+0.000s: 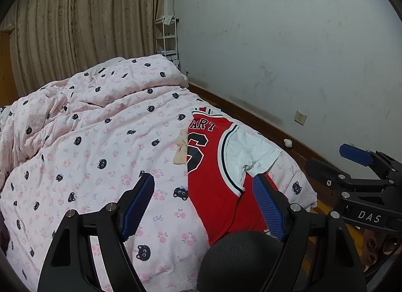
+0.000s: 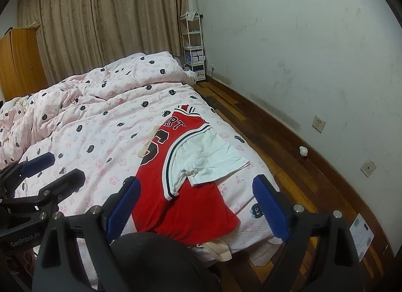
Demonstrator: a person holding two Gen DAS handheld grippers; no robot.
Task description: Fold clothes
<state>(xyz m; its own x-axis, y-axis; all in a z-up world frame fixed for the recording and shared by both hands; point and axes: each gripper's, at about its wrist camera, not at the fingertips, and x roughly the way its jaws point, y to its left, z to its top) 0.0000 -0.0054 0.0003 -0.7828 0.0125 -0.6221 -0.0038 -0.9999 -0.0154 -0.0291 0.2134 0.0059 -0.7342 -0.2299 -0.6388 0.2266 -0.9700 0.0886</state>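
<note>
you are holding both tongs released, gripping nothing. the red jersey (image 2: 186, 191) is lying on the bed (image 1: 105, 141) just ahead of the right tongs (image 2: 198, 206), hem nearest, long axis running away toward the collar. from the left tongs (image 1: 203, 204) it is sitting ahead and to the right, so the right is nearer. only the right view is showing the white sleeve (image 2: 213, 161) fully, and the hem overhanging the bed edge.

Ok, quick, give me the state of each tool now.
Left tool: open, holding nothing, above the red jersey.
Right tool: open, holding nothing, also above the jersey.
</note>
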